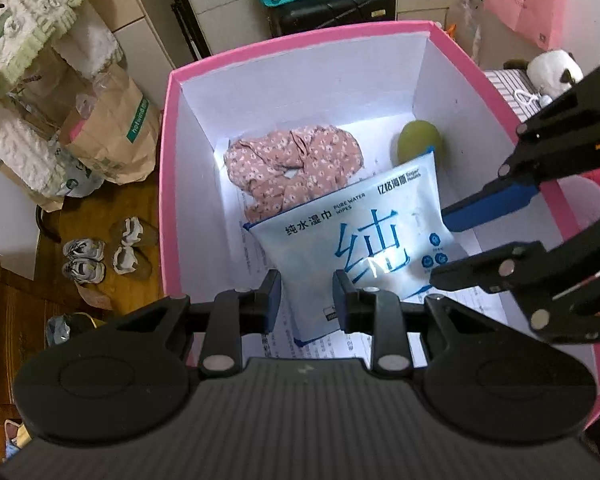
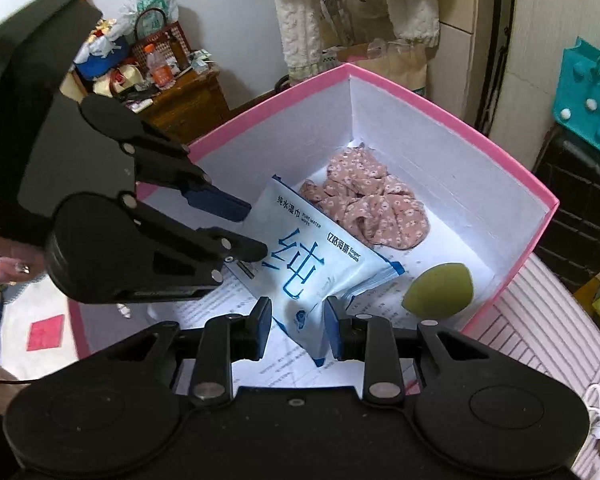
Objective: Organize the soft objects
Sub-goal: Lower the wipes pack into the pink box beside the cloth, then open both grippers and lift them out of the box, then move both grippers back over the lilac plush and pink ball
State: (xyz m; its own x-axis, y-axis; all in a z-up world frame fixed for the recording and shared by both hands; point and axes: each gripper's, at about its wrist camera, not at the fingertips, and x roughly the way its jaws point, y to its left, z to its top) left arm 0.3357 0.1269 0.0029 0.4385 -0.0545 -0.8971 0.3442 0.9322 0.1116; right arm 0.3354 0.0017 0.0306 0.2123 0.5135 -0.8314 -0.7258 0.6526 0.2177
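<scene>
Both claws grip the wipes pack [image 1: 356,248]: left claw [image 1: 306,300] at its 6 o'clock edge, right claw [image 2: 298,320] likewise, jaws narrow. Pack lies inside the pink box [image 1: 168,184], floral cloth [image 1: 292,168] at 11 o'clock, green sponge [image 1: 420,140] at 1.

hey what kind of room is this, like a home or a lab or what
Most likely a lived-in room at home, perhaps a bedroom. Small shoes sit on a wooden floor, a plush panda lies beside the pink box, and a cluttered wooden cabinet holds a drink bottle and baskets.
</scene>
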